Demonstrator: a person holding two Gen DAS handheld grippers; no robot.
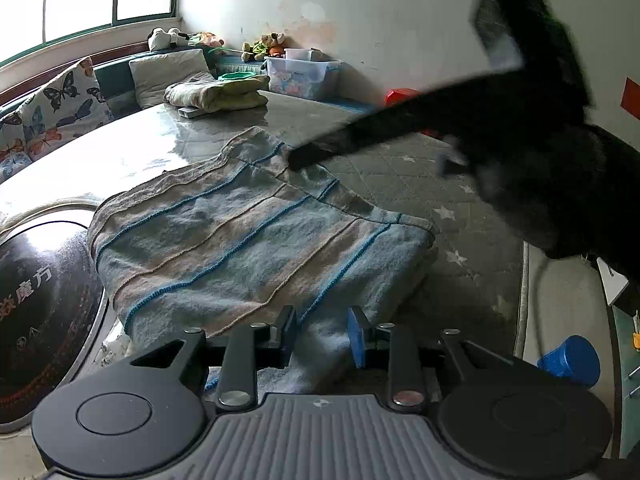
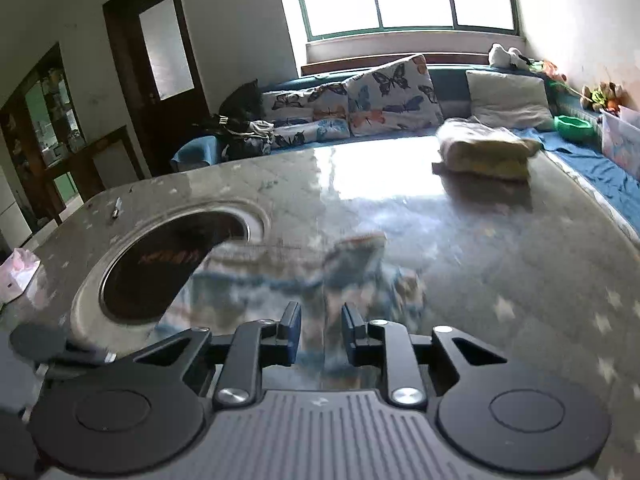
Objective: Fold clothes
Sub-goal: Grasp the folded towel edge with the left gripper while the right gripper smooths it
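Observation:
A blue-and-grey striped cloth [image 1: 240, 236] lies folded on the table, over its grey star-patterned cover [image 1: 404, 184]. In the left wrist view my left gripper [image 1: 322, 338] is at the cloth's near edge, with a bunched thick fold filling the gap between its pads. My right gripper [image 1: 304, 156] shows there as a dark blur reaching in from the right, its tip over the cloth's far corner. In the right wrist view my right gripper [image 2: 322, 332] has its fingers apart with nothing pressed between them. The striped cloth [image 2: 352, 264] is blurred just beyond it.
A round dark cooktop [image 1: 40, 300] is set into the table left of the cloth, also visible as a cooktop [image 2: 160, 264] in the right wrist view. A folded yellowish pile [image 1: 218, 94] sits at the far side. Butterfly cushions [image 2: 396, 92] line the bench behind. A blue cup [image 1: 568, 360] stands off the table's right edge.

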